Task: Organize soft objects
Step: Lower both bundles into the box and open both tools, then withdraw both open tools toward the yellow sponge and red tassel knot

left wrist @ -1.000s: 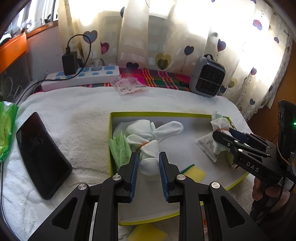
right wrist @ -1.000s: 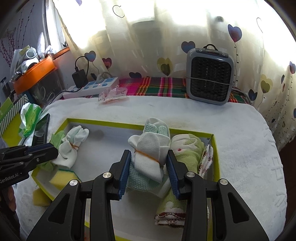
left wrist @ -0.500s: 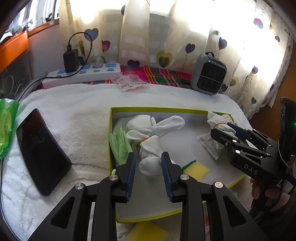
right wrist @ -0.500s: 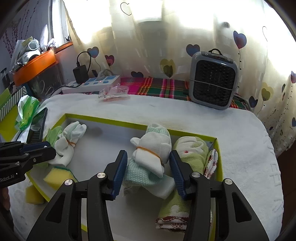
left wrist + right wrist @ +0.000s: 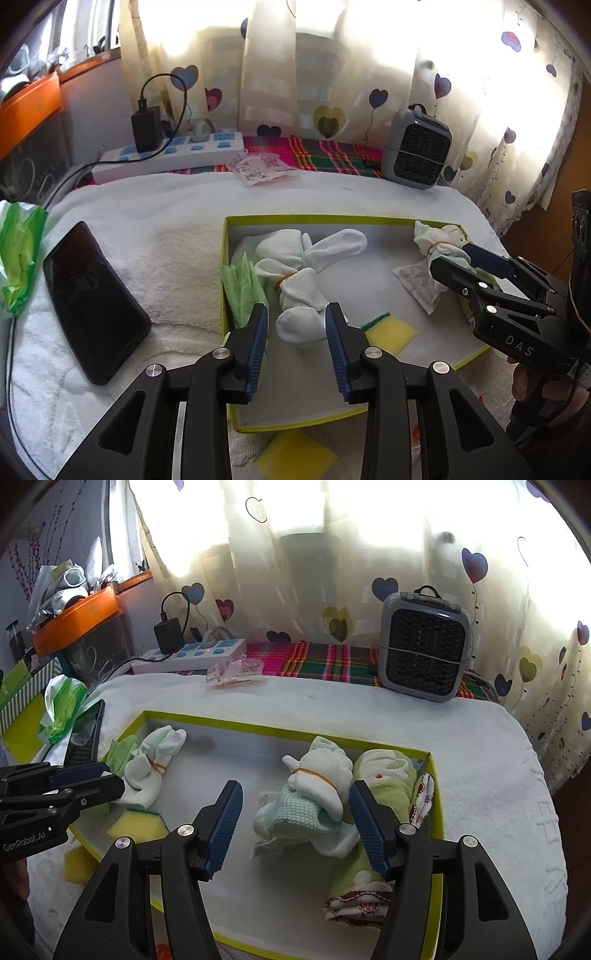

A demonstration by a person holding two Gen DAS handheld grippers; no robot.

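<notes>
A shallow box with a yellow-green rim [image 5: 310,219] [image 5: 229,720] lies on the white towel. My left gripper [image 5: 297,338] is open, its pads either side of a white sock bundle [image 5: 299,273] tied with a rubber band, not gripping it. A green cloth [image 5: 242,286] lies at the box's left wall. My right gripper [image 5: 295,825] is wide open around a second white and mint bundle [image 5: 316,792], which rests in the box beside a rolled green towel [image 5: 382,775]. That bundle also shows in the left wrist view [image 5: 437,243].
Yellow sponges lie in the box [image 5: 389,332] and in front of it [image 5: 295,459]. A black phone [image 5: 92,291] and a green bag [image 5: 18,251] lie left. A power strip [image 5: 170,153], a plastic packet [image 5: 258,168] and a grey heater [image 5: 424,657] stand at the back.
Both grippers opened and let go of their sock bundles, which now rest in the box. Both grippers have drawn back slightly.
</notes>
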